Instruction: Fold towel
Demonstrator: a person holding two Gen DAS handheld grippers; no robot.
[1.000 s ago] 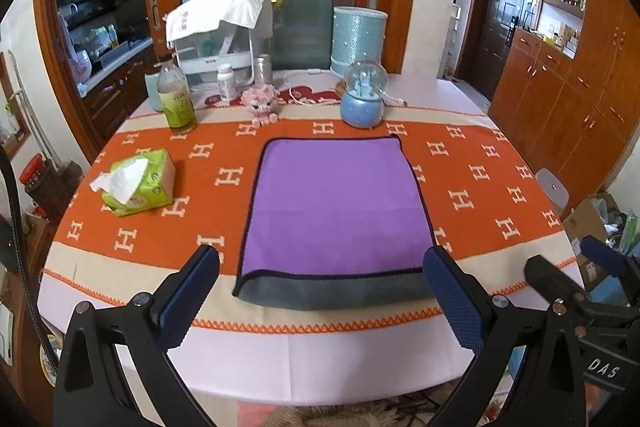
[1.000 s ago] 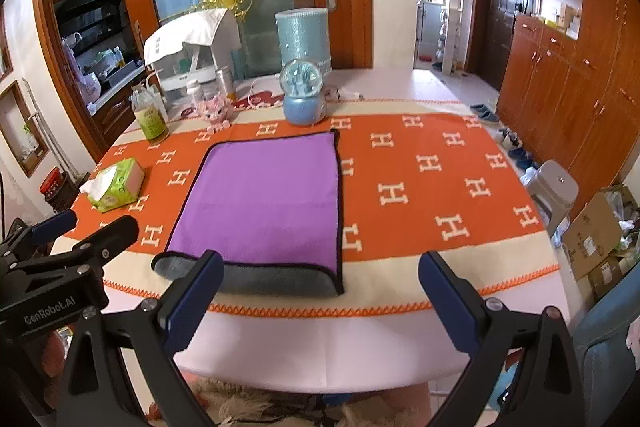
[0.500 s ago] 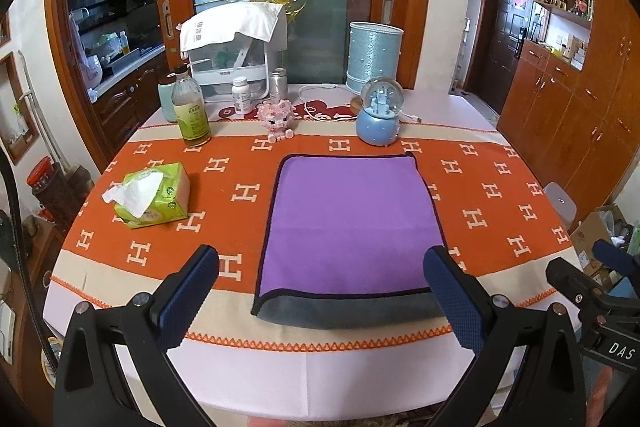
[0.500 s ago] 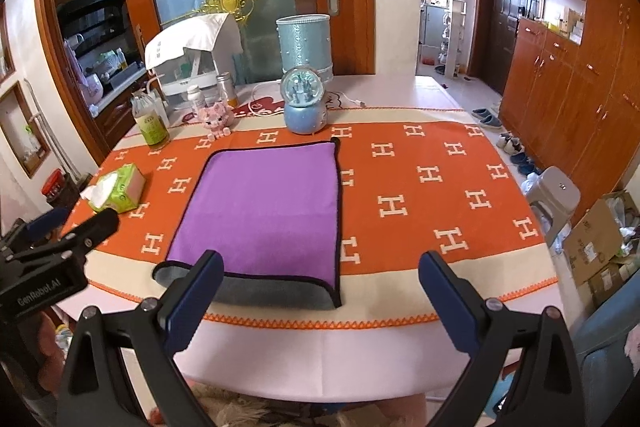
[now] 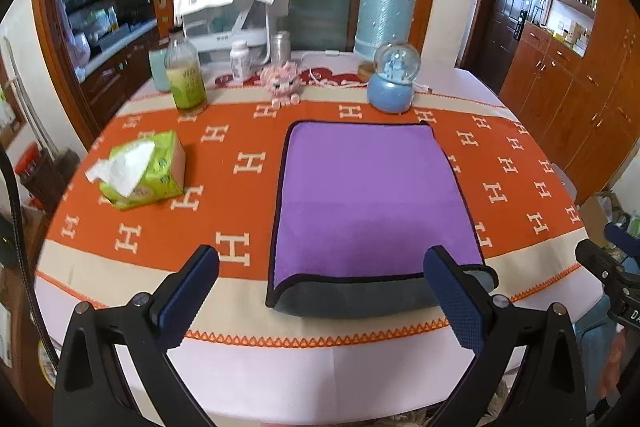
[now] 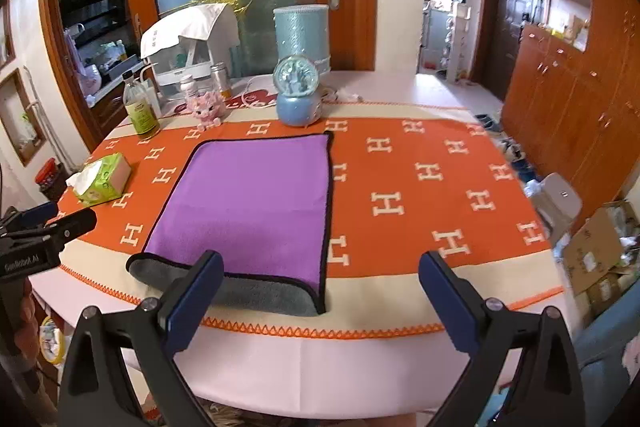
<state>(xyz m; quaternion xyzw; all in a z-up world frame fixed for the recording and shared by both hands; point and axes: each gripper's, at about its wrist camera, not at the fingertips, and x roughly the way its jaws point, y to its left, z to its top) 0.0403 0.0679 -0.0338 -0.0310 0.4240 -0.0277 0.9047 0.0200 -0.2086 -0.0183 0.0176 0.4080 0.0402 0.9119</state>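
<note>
We see towel (image 5: 372,195) flat at tabletop (image 5: 280,371) near edge, grey underside curled up along front hem. Left gripper (image 5: 320,291) and right gripper (image 6: 320,291): jaws spread, empty. Towel likely soft, light, limp; we pinch near corners.

You're in a home dining room. Your table (image 5: 280,367) carries a tissue box (image 5: 144,171) and snow globe (image 5: 394,79); wooden cabinets (image 6: 568,115) line the wall.

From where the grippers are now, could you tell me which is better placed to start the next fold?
Probably the left gripper: open, centred over the towel and its near edge. The right gripper, also open, sits off its right corner.
</note>
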